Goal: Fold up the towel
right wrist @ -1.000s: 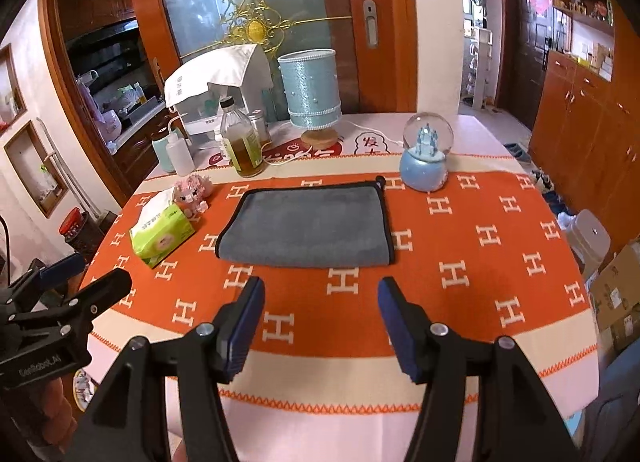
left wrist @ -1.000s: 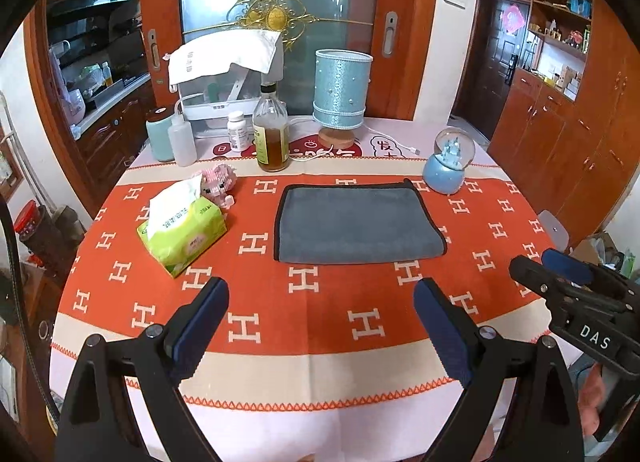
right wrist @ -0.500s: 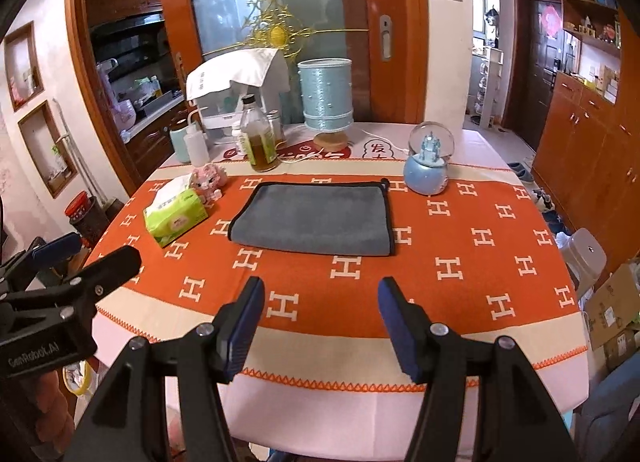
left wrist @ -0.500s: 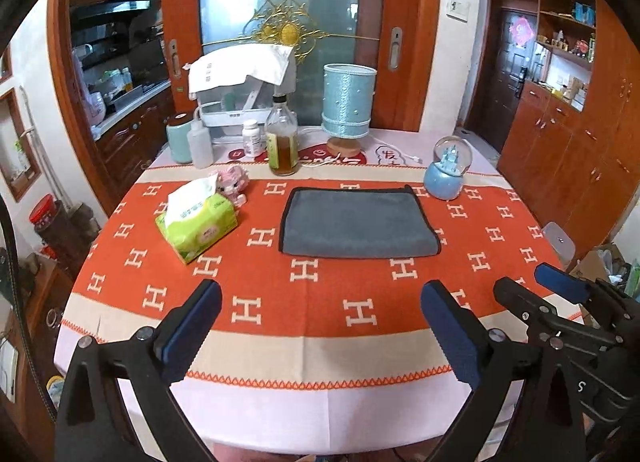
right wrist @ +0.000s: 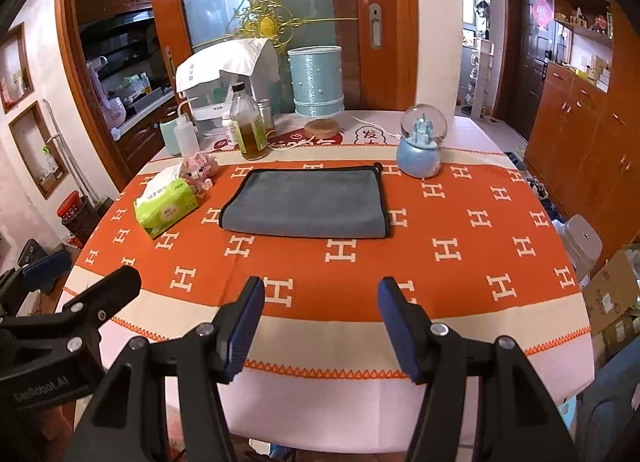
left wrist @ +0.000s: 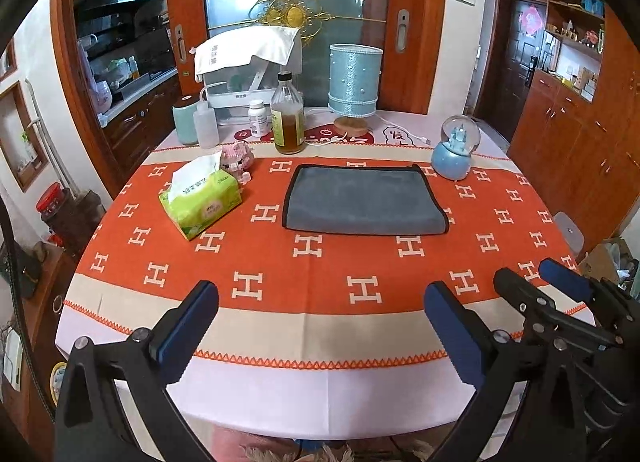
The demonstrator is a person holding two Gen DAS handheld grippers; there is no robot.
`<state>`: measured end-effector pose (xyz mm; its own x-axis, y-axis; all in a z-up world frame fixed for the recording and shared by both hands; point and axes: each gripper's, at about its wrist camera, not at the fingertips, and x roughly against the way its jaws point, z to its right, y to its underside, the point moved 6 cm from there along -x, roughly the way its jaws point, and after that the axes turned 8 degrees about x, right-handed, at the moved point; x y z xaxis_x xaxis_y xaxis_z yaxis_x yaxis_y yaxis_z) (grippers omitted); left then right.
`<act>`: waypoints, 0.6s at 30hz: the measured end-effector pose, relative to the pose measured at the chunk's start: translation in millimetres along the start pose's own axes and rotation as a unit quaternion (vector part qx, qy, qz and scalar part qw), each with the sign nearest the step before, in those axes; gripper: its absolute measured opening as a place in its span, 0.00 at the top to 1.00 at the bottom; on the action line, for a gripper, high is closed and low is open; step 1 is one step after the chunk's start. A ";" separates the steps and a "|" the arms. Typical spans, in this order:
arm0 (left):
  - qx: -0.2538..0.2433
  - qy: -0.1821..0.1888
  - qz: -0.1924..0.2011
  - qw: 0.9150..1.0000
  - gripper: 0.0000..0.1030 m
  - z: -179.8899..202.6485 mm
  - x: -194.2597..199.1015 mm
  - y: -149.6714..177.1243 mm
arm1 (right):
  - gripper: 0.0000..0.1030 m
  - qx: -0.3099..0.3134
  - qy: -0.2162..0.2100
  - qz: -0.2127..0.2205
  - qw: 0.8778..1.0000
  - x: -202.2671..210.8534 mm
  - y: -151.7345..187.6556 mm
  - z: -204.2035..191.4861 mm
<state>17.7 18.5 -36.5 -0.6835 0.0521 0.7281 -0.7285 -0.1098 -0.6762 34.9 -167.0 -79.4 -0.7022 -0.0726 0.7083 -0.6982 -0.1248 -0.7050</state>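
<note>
A grey towel [left wrist: 362,198] with a black hem lies flat on the orange tablecloth [left wrist: 320,266], folded into a rectangle; it also shows in the right wrist view [right wrist: 306,204]. My left gripper [left wrist: 320,302] is open and empty, held over the table's near edge, well short of the towel. My right gripper [right wrist: 320,302] is open and empty, also back at the near edge. The right gripper shows at the lower right of the left wrist view [left wrist: 548,294]. The left gripper shows at the lower left of the right wrist view [right wrist: 76,282].
A green tissue pack [left wrist: 200,198] and a pink toy [left wrist: 238,156] sit left of the towel. A brown bottle [left wrist: 288,118], a blue lamp [left wrist: 354,88] and small bottles stand behind it. A snow globe [left wrist: 456,148] stands at its right rear.
Both grippers have pulled back from the towel toward the table's near edge and risen. The towel has not moved. Both stay open.
</note>
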 end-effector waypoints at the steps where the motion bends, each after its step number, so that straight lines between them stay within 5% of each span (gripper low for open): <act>1: -0.001 0.000 0.000 1.000 0.01 0.4 -0.8 -0.3 | 0.43 0.000 0.002 0.000 1.000 0.5 0.5 0.1; 18: -0.017 0.008 -0.019 1.000 0.01 10.6 -14.5 1.2 | 0.42 -0.004 0.024 -0.023 0.999 -1.8 9.4 4.2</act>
<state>27.3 7.0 -46.7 -0.6565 0.0717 0.7509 -0.7542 -0.0743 -0.6524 30.2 -172.2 -87.1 -0.6756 -0.0191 0.7371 -0.7304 -0.1196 -0.6725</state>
